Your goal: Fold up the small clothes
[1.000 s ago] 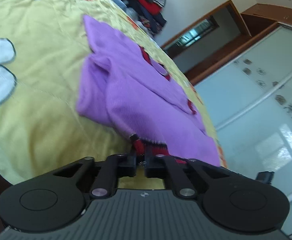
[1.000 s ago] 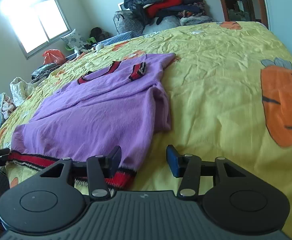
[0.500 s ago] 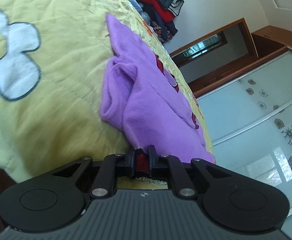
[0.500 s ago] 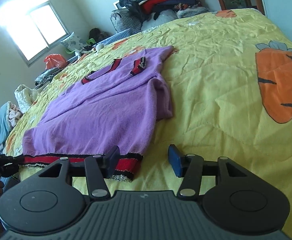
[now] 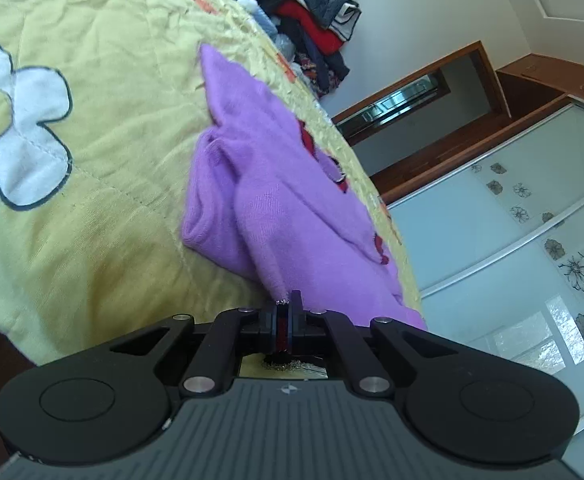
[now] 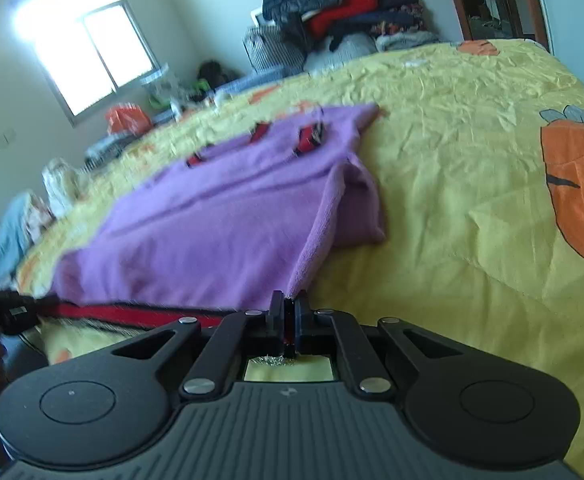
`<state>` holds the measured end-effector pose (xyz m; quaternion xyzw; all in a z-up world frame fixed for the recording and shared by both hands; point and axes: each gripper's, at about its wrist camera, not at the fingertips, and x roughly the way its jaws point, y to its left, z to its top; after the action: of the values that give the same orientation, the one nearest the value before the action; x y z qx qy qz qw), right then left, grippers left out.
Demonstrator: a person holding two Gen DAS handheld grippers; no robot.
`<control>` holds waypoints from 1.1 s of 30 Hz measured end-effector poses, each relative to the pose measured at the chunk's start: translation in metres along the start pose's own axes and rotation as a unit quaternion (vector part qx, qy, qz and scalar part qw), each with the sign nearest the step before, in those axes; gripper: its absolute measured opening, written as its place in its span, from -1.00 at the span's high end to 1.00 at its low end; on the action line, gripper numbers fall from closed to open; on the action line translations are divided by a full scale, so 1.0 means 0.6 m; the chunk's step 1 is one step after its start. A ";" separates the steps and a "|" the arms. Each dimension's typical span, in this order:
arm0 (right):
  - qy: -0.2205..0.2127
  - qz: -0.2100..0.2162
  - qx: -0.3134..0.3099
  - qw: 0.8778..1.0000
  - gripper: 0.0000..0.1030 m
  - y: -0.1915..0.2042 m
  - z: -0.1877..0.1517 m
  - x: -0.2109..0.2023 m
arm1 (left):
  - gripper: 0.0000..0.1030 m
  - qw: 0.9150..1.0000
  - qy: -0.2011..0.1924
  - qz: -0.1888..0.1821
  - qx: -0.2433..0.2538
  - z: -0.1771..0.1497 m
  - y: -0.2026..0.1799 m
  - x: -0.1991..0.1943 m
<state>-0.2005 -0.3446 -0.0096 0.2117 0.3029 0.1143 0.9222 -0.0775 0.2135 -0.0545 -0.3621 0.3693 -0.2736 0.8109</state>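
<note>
The purple sweater (image 6: 219, 232) lies flat on the yellow bed cover (image 6: 452, 184), neckline toward the far end and red hem band at the near edge, with both sleeves already turned in over the body. That layout makes sense: the narrow, tidy rectangle is ready to be doubled lengthwise. The left gripper (image 5: 283, 322) has its jaws clenched on one hem corner, red trim showing between them. The right gripper (image 6: 288, 320) has its jaws clamped on the other corner, having just been closing on it, so the band (image 6: 131, 314) runs taut between the two. Holding both corners at once keeps the hem straight, I'd guess so it can be carried up toward the collar in one even sweep. A heap of clothes (image 6: 344, 12) sits beyond the bed.
</note>
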 end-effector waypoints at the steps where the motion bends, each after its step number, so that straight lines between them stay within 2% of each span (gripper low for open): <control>1: -0.007 0.004 0.004 1.000 0.92 0.003 0.001 -0.006 | 0.94 1.000 -0.003 -0.004 0.001 -0.002 -0.005 -0.009; 9: -0.070 0.054 0.062 0.994 0.93 0.008 0.004 -0.084 | 0.94 1.000 0.011 -0.017 0.018 -0.028 -0.061 -0.078; 18: -0.078 0.080 0.127 0.986 0.92 0.011 -0.016 -0.154 | 0.94 0.997 0.035 -0.024 -0.058 -0.078 -0.048 -0.121; 23: -0.087 0.087 0.145 0.982 0.93 0.012 0.001 -0.185 | 0.94 0.997 0.012 -0.032 -0.069 -0.064 -0.061 -0.156; 28: -0.075 0.092 0.172 0.978 0.92 0.016 0.000 -0.206 | 0.94 0.996 0.003 -0.045 -0.081 -0.059 -0.078 -0.170; 30: -0.085 0.105 0.193 0.972 0.92 0.014 0.002 -0.211 | 0.94 0.995 0.002 -0.049 -0.083 -0.056 -0.086 -0.175; 33: -0.097 0.110 0.199 0.969 0.97 0.021 0.008 -0.229 | 0.94 0.995 -0.008 -0.058 -0.083 -0.049 -0.095 -0.183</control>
<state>-0.3071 -0.3816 0.0697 0.4326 0.2036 0.1313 0.8684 -0.1747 0.2465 0.0209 -0.4510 0.3623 -0.2859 0.7640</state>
